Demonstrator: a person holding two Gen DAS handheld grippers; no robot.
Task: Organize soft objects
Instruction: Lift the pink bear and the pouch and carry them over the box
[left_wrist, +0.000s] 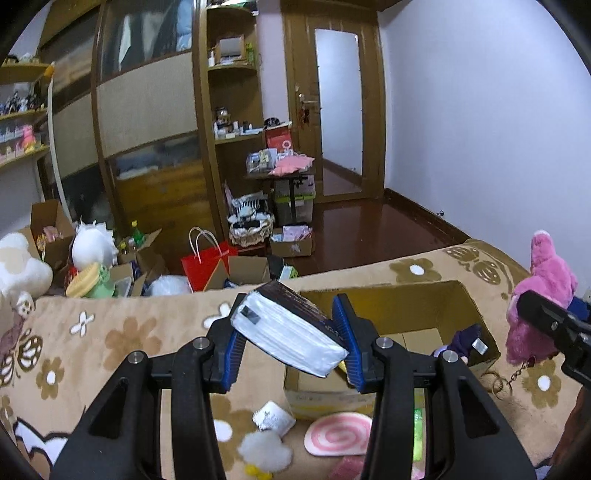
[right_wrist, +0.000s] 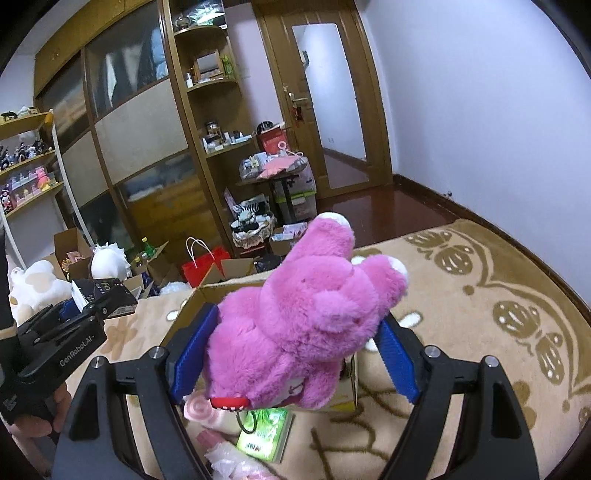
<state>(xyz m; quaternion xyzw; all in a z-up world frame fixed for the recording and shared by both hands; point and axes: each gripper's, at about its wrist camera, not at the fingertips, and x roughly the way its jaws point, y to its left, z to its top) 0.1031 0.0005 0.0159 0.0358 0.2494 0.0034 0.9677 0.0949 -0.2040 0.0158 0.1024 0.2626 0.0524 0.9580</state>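
My left gripper (left_wrist: 291, 328) is shut on a white tissue pack with a dark top (left_wrist: 291, 326), held tilted above the near-left corner of an open cardboard box (left_wrist: 458, 295) on the flowered blanket. A purple soft toy (left_wrist: 463, 341) lies inside the box. My right gripper (right_wrist: 295, 339) is shut on a pink plush bear (right_wrist: 310, 314), held over the same box (right_wrist: 201, 295). The bear also shows at the right of the left wrist view (left_wrist: 543, 299), with a keychain hanging below it.
On the blanket near me lie a pink swirl cushion (left_wrist: 338, 434), a white fluffy toy (left_wrist: 264, 450), a small silver pouch (left_wrist: 273, 415) and a green tissue pack (right_wrist: 264, 434). Beyond the bed edge are boxes, a red bag (left_wrist: 207, 264), plush toys and shelves.
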